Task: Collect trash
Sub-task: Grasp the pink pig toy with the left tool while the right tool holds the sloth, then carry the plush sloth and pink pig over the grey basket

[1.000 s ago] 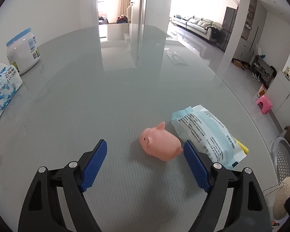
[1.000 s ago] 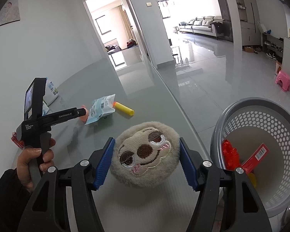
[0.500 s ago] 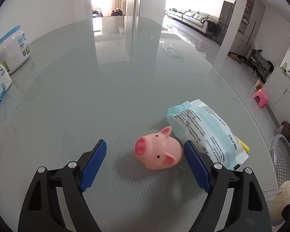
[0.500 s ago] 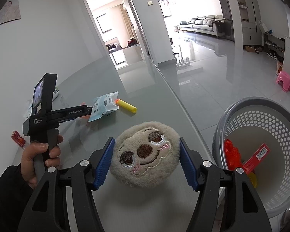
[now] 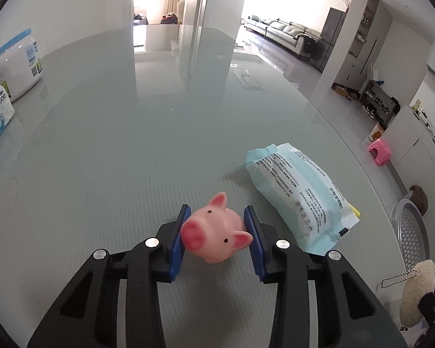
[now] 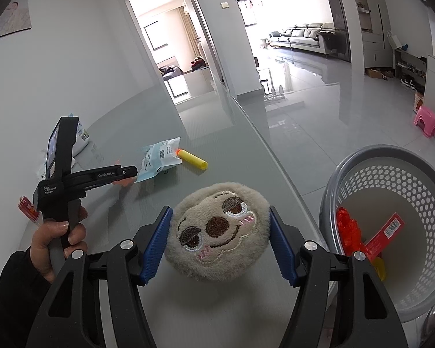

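Left wrist view, lower centre: left gripper (image 5: pixel 216 227) fingers pinch the pink pig (image 5: pixel 214 237), which could squirt free; right gripper (image 6: pixel 219 233) fingers clamp the plush sloth (image 6: pixel 217 230).

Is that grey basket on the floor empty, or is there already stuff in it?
Not empty. The grey basket already holds a red crinkly piece, a red barcoded packet and something yellow.

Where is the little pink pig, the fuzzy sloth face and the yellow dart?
pink pig (image 5: pixel 214 236): left wrist view, on its face, between the blue pads.
sloth plush (image 6: pixel 217 229): right wrist view, on its brown nose.
yellow dart (image 6: pixel 192 159): right wrist view, on the middle of its foam body.
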A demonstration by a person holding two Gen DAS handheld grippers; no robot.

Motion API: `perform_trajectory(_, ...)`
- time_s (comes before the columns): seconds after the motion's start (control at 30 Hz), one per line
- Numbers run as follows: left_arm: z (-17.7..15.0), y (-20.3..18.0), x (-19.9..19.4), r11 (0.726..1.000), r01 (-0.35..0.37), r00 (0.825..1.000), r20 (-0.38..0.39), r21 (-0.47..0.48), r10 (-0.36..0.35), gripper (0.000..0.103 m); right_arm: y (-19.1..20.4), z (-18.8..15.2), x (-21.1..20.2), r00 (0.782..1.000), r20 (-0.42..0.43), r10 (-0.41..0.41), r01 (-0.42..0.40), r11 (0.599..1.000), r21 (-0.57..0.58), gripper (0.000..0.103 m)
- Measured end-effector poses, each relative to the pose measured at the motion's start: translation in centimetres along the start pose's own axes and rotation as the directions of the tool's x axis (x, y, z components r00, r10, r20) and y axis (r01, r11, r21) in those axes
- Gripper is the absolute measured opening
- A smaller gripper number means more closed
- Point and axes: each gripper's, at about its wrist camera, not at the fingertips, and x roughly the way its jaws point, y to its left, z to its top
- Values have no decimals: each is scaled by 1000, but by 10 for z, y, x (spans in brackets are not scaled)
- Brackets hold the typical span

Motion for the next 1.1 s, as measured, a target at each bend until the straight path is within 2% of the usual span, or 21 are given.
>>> perform_trajectory(0.17,-11,7,-20,1000,-31,999,38,-4,31,37,0,-2,-3,1000,1,-5,5,1000,0,63)
perform_trajectory(0.4,-43,-15,-63,997,-48,995,95,53,43,37,-14,-9,-15,999,3,-39,38,999,13,63)
perform_trajectory(0.53,-55,-44,-85,994,-7,993,117,106,-6,37,-36,-16,-28,997,11,-71,71,997,38,63)
perform_trajectory(0.63,-62,-75,-97,987,59,990,122,152,-77,37,-56,-22,-39,995,23,-101,99,993,66,63)
perform_trajectory(0.8,-73,-141,-103,956,154,978,102,250,-184,37,-92,-33,-67,984,58,-168,161,981,112,63)
perform_trajectory(0.87,-76,-170,-103,934,194,970,82,298,-228,37,-106,-37,-76,978,68,-198,187,973,136,63)
perform_trajectory(1.1,-87,-249,-91,863,273,952,12,426,-307,37,-165,-50,-99,959,72,-274,249,937,246,63)
